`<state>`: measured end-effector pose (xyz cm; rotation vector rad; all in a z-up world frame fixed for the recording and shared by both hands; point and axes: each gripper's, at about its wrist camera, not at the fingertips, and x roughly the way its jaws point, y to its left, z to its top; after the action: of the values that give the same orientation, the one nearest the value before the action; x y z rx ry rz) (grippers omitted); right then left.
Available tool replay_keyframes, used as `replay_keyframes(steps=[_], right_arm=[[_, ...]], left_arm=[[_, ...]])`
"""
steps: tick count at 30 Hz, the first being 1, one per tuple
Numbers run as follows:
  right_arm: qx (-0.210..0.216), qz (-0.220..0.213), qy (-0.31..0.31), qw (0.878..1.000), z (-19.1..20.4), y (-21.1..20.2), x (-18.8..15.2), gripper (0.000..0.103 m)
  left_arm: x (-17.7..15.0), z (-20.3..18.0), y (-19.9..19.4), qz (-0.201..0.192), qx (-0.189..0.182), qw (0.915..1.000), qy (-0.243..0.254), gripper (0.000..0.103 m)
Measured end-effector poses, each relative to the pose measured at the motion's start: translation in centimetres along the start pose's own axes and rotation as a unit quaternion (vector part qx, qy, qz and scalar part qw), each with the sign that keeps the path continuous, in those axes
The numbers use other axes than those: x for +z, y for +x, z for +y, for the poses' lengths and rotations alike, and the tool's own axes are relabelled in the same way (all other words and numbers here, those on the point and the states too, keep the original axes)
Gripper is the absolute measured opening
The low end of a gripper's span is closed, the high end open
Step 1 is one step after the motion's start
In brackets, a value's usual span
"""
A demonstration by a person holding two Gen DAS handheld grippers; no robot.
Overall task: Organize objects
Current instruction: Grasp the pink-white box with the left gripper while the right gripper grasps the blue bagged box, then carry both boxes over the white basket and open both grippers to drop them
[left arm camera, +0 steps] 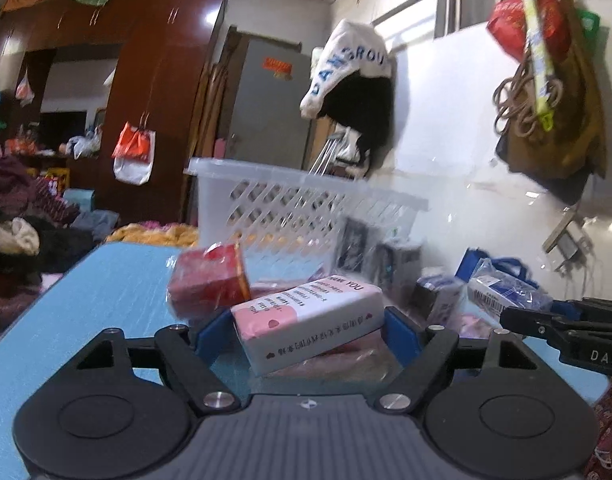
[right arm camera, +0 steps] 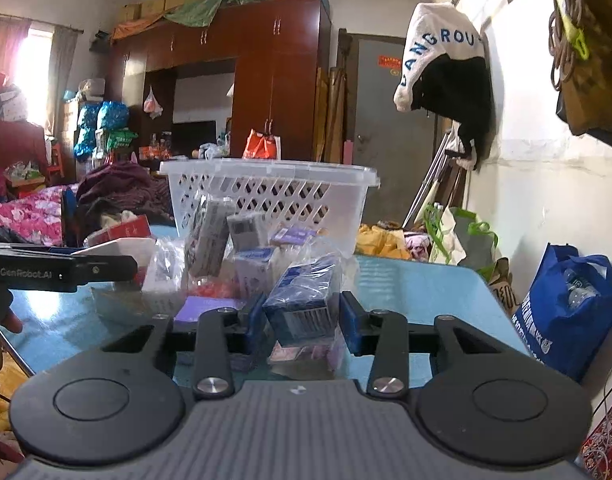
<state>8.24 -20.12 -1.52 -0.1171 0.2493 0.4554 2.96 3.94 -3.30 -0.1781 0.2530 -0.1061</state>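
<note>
Ahead of me a dark red wardrobe (right arm camera: 246, 76) fills the far wall beside a grey door (right arm camera: 390, 120); daylight enters a curtained window (right arm camera: 30, 76).

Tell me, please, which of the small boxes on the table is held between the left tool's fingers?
The pink-and-white box printed "THANK YOU", clamped in the left tool. The red box lies behind it, ungripped; the blue box sits in the right tool.
</note>
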Motion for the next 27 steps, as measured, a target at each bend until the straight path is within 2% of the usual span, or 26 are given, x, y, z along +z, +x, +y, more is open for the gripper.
replay_keyframes(steps=[8,15,20,24,27], right_arm=[[0.002,-0.013,0.009,1.000,-0.4,-0.2,0.6,0.043],[0.001,-0.024,0.016,1.000,-1.3,0.2,2.3,0.043],[-0.006,-0.037,0.023,0.999,-3.0,1.5,4.9,0.043],[-0.017,-0.039,0.017,0.999,-3.9,4.0,7.8,0.043],[0.020,-0.043,0.028,0.998,-4.7,6.9,10.1,0.043]], left_arm=[[0.6,-0.1,-0.2,-0.020,-0.020,0.9996,-0.004,0.083],[2.6,0.3,-0.6,-0.038,-0.016,0.9991,0.009,0.083],[5.6,0.8,0.4,-0.044,-0.004,0.9988,0.021,0.083],[9.3,0.7,2.3,-0.051,0.005,0.9981,0.035,0.083],[12.0,0.3,4.9,-0.037,0.006,0.9984,0.041,0.083]])
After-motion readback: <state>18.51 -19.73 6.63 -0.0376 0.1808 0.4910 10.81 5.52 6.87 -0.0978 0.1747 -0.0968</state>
